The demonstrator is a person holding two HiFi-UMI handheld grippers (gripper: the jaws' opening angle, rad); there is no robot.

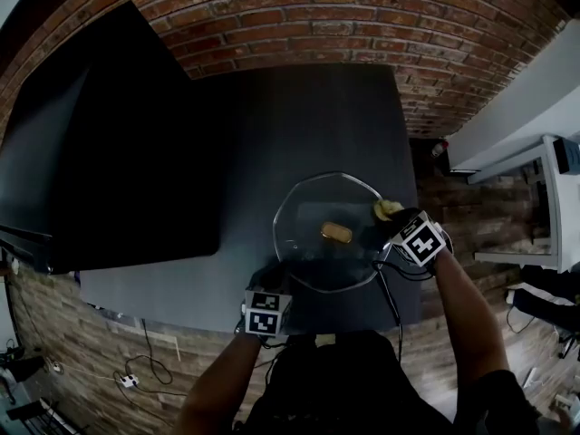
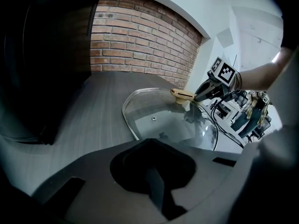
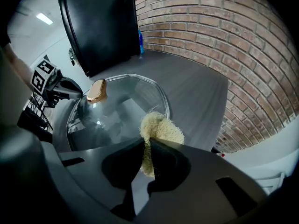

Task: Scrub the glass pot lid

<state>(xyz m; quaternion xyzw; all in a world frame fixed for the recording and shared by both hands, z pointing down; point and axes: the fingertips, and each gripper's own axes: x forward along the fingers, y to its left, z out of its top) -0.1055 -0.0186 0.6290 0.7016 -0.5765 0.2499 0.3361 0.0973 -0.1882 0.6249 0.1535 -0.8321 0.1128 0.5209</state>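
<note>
Steadying the round glass pot lid [image 1: 317, 259] by its near rim in the left gripper's [image 1: 272, 277] shut jaws, for the pale fibrous scrubber [image 3: 161, 129] clamped in the right gripper's [image 3: 148, 146].

Both arms come up from the bottom of the head view, the left forearm [image 1: 217, 379] tucked close in, the right forearm [image 1: 464, 308] stretched further out and angled inward. The left gripper [image 1: 274, 275] points straight ahead, jaws pinched on the near rim of the glass pot lid [image 1: 313, 270]. The right gripper [image 1: 392, 221] points up and leftward, jaws clamped tight on a pale scrubber [image 3: 159, 130]
</note>
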